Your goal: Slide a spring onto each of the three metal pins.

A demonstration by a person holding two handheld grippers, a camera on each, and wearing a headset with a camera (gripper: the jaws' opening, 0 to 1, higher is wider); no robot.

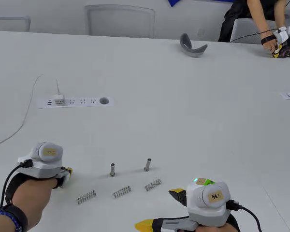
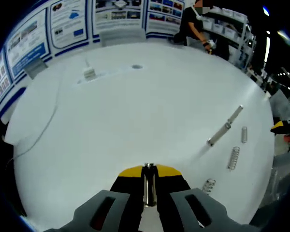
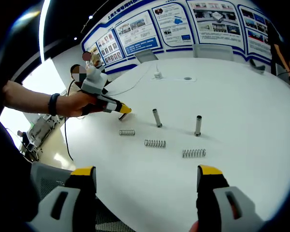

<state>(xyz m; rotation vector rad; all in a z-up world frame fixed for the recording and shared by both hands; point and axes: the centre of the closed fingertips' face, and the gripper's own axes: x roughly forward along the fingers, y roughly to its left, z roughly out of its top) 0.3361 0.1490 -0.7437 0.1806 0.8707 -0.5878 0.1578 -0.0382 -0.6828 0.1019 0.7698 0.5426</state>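
Observation:
Two short metal pins (image 1: 112, 169) (image 1: 147, 165) stand upright on the white table near me. In front of them three springs (image 1: 86, 196) (image 1: 122, 192) (image 1: 153, 184) lie in a row. My left gripper (image 1: 66, 171) hovers left of the springs, its jaws shut on a thin metal pin (image 2: 148, 186) held between the yellow tips. My right gripper (image 3: 146, 174) is open at the front edge with nothing between its fingers, facing the springs (image 3: 194, 152) (image 3: 155, 143) and both pins (image 3: 198, 125) (image 3: 157, 117). The left gripper (image 3: 121, 110) appears beyond them there.
A white power strip (image 1: 77, 102) with a plugged charger and trailing cable lies mid-table at the left. A grey curved object (image 1: 192, 46) sits far back. Another person (image 1: 261, 19) works at the far right corner. Chairs stand behind the table.

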